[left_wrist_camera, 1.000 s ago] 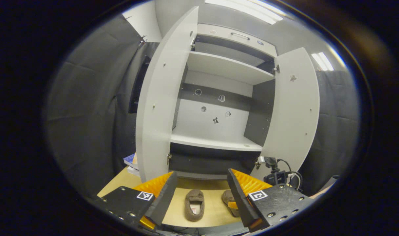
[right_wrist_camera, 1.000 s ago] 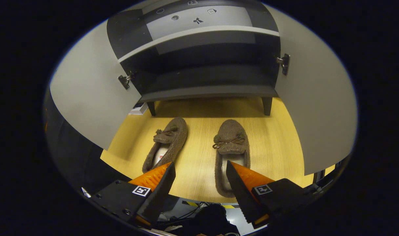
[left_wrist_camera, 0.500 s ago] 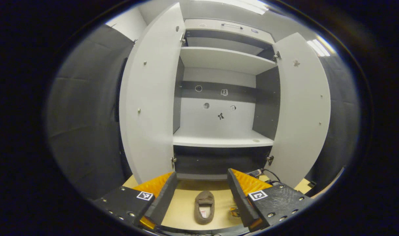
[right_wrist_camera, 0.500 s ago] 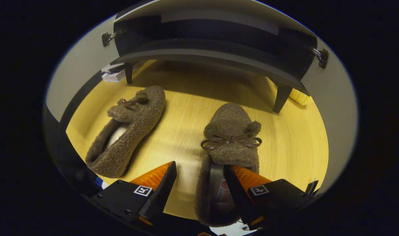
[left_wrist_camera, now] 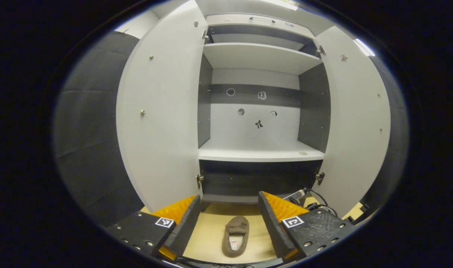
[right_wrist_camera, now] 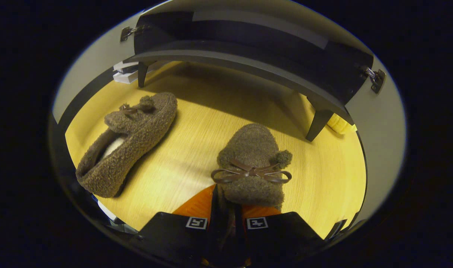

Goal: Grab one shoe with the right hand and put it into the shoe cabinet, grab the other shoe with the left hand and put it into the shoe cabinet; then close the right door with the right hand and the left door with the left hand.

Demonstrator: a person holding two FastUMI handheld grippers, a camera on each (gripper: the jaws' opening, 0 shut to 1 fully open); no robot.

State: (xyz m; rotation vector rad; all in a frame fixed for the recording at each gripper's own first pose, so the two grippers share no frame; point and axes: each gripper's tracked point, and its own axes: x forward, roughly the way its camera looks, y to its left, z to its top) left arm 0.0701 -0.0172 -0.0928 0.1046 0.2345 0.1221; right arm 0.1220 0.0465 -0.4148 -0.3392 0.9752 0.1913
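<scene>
Two brown fuzzy slippers with bows lie on the wooden floor in front of the open shoe cabinet (right_wrist_camera: 249, 67). In the right gripper view my right gripper (right_wrist_camera: 226, 212) is shut on the left side wall of the right shoe (right_wrist_camera: 252, 163), just behind its bow. The left shoe (right_wrist_camera: 129, 137) lies apart at the left, toe toward the cabinet. In the left gripper view my left gripper (left_wrist_camera: 228, 196) is held open, high and back from the cabinet's white shelf (left_wrist_camera: 260, 154). One slipper (left_wrist_camera: 235, 232) shows on the floor between its fingers, well below them.
Both cabinet doors stand wide open, the left door (left_wrist_camera: 163, 111) and the right door (left_wrist_camera: 356, 111). Stacked books (right_wrist_camera: 126, 72) lie by the cabinet's left leg, and a yellow object (right_wrist_camera: 340, 123) sits behind its right leg. A black device with cables (left_wrist_camera: 304, 197) is near the right door's foot.
My right gripper moved down and forward, then shut on the right shoe's side wall. The left gripper drifted so the cabinet appears more centred and upright; it stays open.
</scene>
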